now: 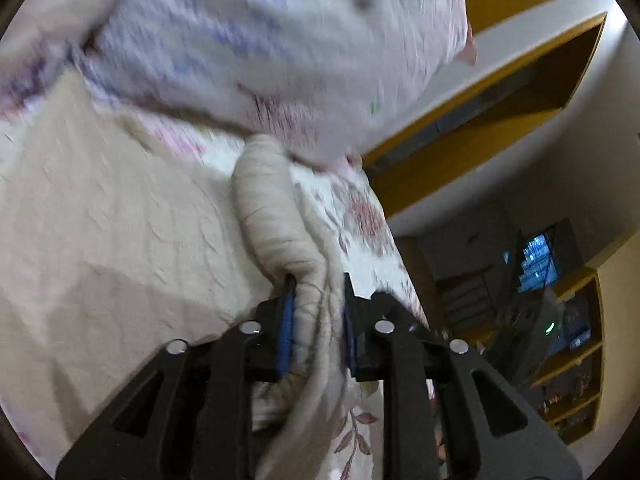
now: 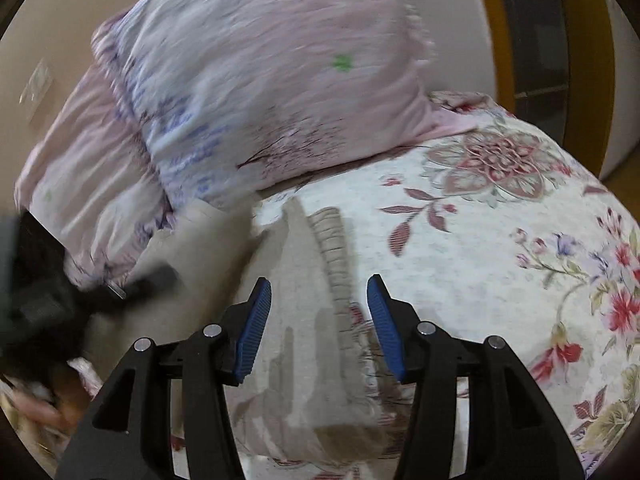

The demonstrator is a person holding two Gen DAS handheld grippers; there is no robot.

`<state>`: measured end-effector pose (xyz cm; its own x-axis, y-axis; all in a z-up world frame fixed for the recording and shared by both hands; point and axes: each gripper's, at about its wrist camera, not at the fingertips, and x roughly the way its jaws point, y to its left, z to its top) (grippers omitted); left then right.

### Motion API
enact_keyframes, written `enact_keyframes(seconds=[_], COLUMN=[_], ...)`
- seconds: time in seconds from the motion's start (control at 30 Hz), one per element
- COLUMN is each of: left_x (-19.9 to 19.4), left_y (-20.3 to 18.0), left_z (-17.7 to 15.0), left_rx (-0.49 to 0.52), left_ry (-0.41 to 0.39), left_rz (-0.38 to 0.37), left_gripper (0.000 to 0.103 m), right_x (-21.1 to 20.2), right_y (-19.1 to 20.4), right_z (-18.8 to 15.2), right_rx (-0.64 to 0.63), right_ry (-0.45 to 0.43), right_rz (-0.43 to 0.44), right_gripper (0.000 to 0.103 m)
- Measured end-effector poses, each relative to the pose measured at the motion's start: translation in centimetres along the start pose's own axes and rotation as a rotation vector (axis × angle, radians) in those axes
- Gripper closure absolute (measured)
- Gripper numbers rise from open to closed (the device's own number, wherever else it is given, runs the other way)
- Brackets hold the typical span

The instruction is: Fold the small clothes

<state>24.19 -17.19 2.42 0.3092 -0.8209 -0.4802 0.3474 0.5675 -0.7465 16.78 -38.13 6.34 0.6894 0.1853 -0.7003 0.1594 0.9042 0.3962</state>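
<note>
Folding step: left gripper (image 1: 318,300) clamps the small beige crinkled cloth garment's (image 1: 120,216) bunched edge.
Right gripper (image 2: 318,308): released, empty above it.
Next: likely carrying the edge across, flat.

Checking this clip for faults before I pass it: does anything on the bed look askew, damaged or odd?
No damage shows. The beige ribbed-hem garment lies unevenly: one edge is bunched into a thick roll running into the left gripper, which pinches it. The right gripper hangs open over the ribbed hem, gripping nothing. Both views are blurred.
</note>
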Motion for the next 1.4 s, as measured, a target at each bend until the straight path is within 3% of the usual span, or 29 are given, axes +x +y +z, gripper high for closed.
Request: enact_keyframes(seconds=[0.03, 0.07, 0.13, 0.2, 0.3, 0.43, 0.6, 0.77, 0.83, 0.87, 1.1, 1.2, 1.4], left_x=[0.1, -0.4, -2.0, -4.6, -8.5, -10.2, -9.4, -8.1, -8.2, -8.0, -8.5, -8.0, -7.2], left_y=[-0.4, -1.1, -1.9, -2.0, 0.0, 4.3, 7.1, 7.2, 7.8, 7.9, 7.9, 7.5, 6.6], left_z=[-0.2, -0.4, -0.6, -0.5, -0.2, 0.1, -0.3, -0.2, -0.7, -0.7, -0.6, -0.8, -1.2], left_rx=[0.012, 0.036, 0.057, 0.067, 0.033, -0.082, -0.155, -0.141, -0.145, -0.148, -0.116, -0.095, -0.043], left_ry=[0.008, 0.013, 0.004, -0.053, -0.172, -0.183, -0.126, -0.090, -0.079, -0.076, -0.087, -0.077, -0.047], left_rz=[-0.025, -0.060, -0.094, -0.091, 0.073, 0.255, 0.267, 0.245, 0.234, 0.231, 0.222, 0.221, 0.213], left_gripper=[0.071, 0.051, 0.030, 0.022, 0.020, 0.021, 0.022, 0.022, 0.022, 0.022, 0.020, 0.020, 0.020], right_x=[-0.1, -0.3, 0.1, 0.8, 1.9, 3.6, 5.6, 8.1, 8.2, 7.9, 2.6, 3.1, 2.1], right_y=[-0.4, -0.6, -0.8, -0.6, -0.4, -0.2, 0.4, 1.0, 1.3, 1.7, 3.8, 2.9, 1.0], right_z=[0.2, 0.3, 0.6, 0.9, 1.2, 1.4, 1.5, 1.7, 1.8, 2.1, 4.5, 4.3, 4.7], right_rx=[0.015, 0.027, 0.062, 0.112, 0.163, 0.221, 0.219, 0.229, 0.193, 0.169, -0.022, -0.041, -0.013], right_ry=[0.008, 0.019, 0.067, 0.144, 0.232, 0.335, 0.399, 0.393, 0.361, 0.334, 0.081, 0.103, 0.028], right_rz=[0.031, 0.064, 0.157, 0.259, 0.334, 0.385, 0.365, 0.338, 0.313, 0.320, 0.243, 0.152, 0.146], right_gripper=[0.051, 0.051, 0.051, 0.043, 0.039, 0.039, 0.040, 0.054, 0.079, 0.084, 0.087, 0.087, 0.088])
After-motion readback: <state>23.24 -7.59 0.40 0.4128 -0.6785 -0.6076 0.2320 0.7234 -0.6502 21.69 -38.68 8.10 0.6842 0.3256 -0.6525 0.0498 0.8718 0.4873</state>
